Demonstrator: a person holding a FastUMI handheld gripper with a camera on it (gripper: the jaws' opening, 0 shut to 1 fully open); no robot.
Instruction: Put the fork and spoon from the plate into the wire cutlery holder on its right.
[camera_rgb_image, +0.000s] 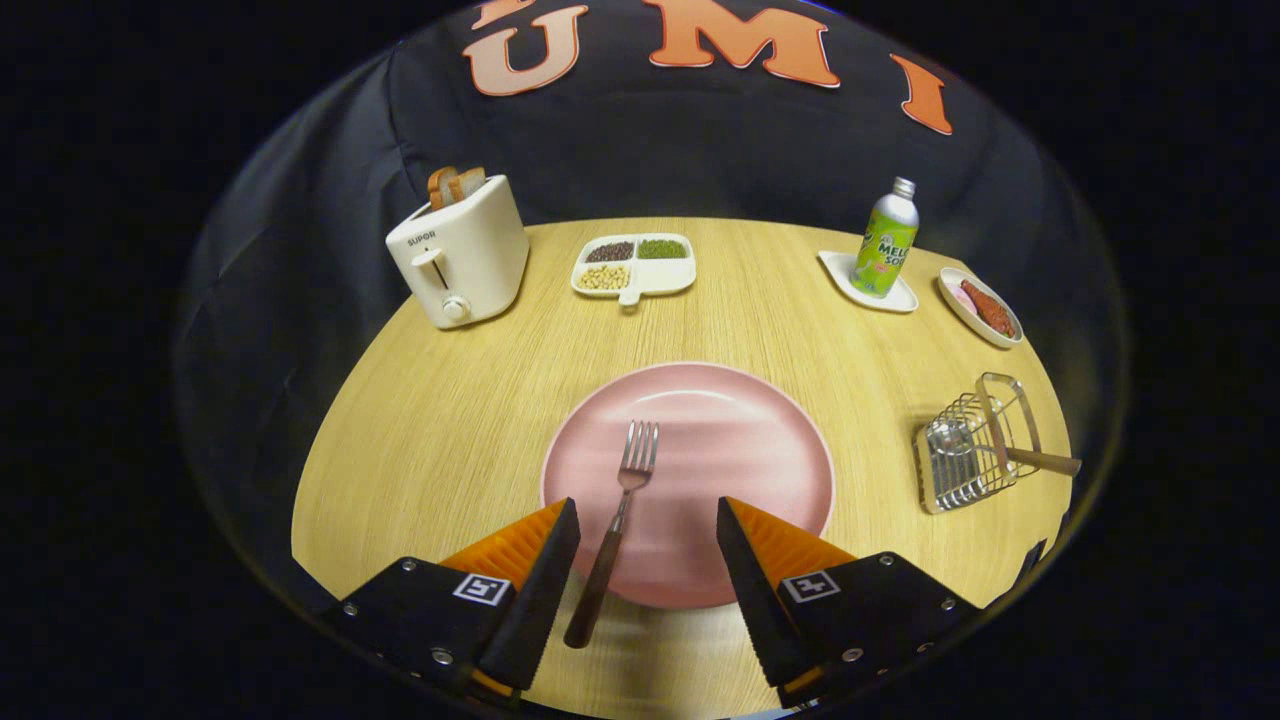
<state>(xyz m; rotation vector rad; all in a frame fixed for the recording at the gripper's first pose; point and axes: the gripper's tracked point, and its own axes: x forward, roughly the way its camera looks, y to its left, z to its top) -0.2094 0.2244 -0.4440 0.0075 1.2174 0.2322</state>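
- Gripper view: you are holding the gripper (648, 545) low over the near edge of a round wooden table (420, 440), its two fingers spread wide apart and gripping nothing.
- A fork (618, 515) is lying on a pink plate (740, 440) just ahead, tines pointing away from you and its dark handle running back over the plate's near rim, so the handle is sitting in the gap between the fingers, nearer the left one. That overhang is probably giving you the easiest place to pinch.
- The wire cutlery holder (965, 455) is lying to the right of the plate, well apart from it. A wooden handle (1045, 460) is sticking out of it to the right; this is likely the spoon, already delivered, though its bowl is hard to make out.
- Beyond the plate are standing a toaster (460, 255) holding bread, a divided dish of beans (633, 265), a soda bottle (885, 240) on a small tray, and a dish of food (982, 306), all clear of your path.
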